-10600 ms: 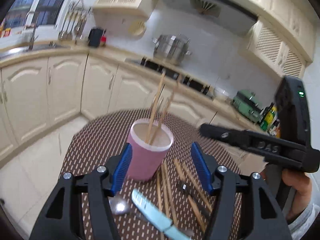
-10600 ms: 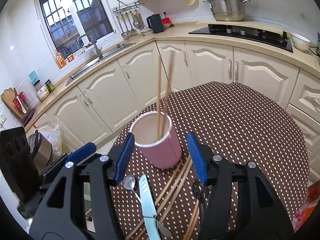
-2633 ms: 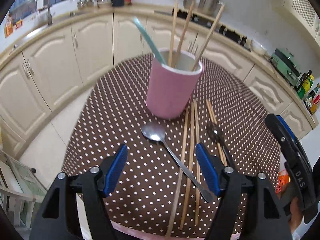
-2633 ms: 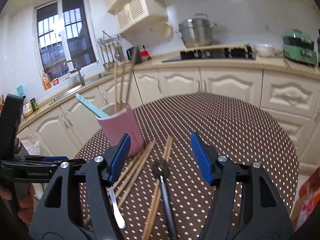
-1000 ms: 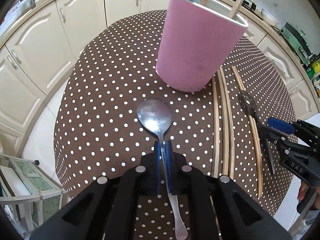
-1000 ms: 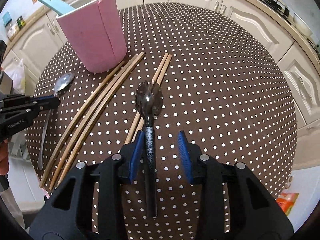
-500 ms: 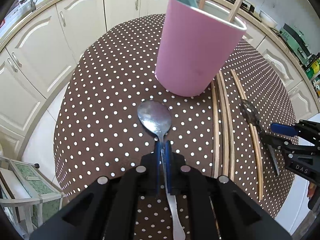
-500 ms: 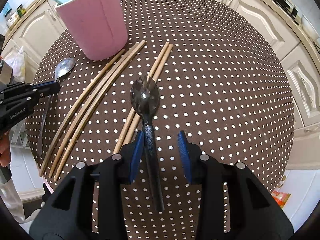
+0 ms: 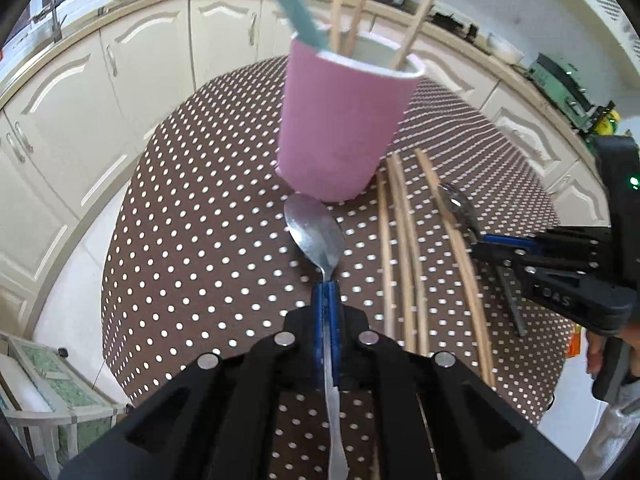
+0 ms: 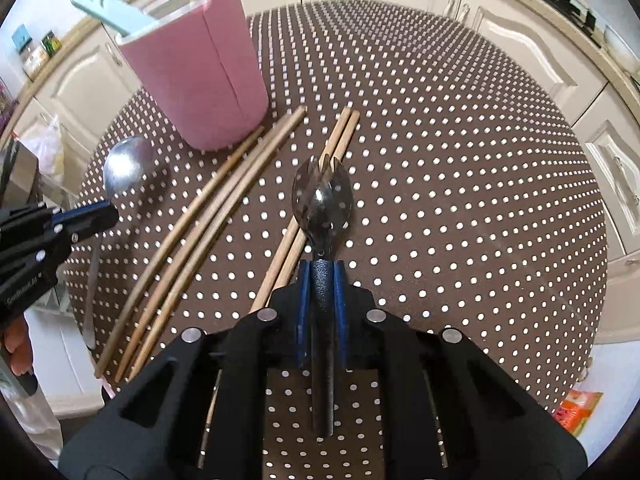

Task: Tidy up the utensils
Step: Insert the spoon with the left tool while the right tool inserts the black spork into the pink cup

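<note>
We hold the left gripper (image 9: 327,292) with its jaws clamped tight on the thin neck of the silver spoon (image 9: 318,234), whose bowl points toward twelve o'clock and sits just short of the foot of the pink cup (image 9: 340,128). The cup stands on the dotted table (image 9: 200,220) and holds a pale blue utensil (image 9: 294,4) and three chopsticks (image 9: 416,24). Our right gripper (image 10: 321,276) has its jaws closing on the textured handle of the black spork (image 10: 322,204), the blue pads pressing both sides. The spork's head lies over two loose chopsticks (image 10: 340,136); three more chopsticks (image 10: 208,224) lie at ten o'clock of it, between spork and spoon.
</note>
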`<state>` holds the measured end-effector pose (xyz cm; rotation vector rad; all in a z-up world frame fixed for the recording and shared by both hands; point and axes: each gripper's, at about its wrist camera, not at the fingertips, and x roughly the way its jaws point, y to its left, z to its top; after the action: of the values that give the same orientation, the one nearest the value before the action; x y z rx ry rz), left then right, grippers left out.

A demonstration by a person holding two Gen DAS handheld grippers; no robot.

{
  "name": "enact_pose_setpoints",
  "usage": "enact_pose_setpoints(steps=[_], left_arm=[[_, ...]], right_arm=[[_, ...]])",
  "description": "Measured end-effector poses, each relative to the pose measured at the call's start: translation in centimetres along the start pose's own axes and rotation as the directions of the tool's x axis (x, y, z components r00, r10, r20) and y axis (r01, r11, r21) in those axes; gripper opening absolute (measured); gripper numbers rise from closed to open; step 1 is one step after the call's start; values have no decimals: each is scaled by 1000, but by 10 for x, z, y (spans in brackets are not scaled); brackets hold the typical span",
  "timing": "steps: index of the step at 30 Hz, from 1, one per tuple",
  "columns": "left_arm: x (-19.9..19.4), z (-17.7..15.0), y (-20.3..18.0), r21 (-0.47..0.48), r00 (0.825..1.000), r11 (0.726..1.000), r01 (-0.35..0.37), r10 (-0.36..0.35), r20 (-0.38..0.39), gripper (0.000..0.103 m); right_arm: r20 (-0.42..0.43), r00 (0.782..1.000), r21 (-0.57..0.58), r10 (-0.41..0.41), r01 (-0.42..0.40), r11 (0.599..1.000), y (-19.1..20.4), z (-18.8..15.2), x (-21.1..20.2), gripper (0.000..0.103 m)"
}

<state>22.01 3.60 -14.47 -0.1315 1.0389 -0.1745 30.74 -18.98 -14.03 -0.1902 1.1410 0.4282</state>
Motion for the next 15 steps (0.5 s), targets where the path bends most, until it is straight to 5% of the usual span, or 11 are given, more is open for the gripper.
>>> enact_pose_setpoints(steps=[8,15], left_arm=[[-41,-4,-22,57,988,995,87,-93,122,2],[-65,-3,-36,100,970,989,107,-126,209,2]], right_arm=[[197,976,39,97,-107,994,-9,-8,-51,12],[353,921,24,165,-185,982,2,-11,-88,12]])
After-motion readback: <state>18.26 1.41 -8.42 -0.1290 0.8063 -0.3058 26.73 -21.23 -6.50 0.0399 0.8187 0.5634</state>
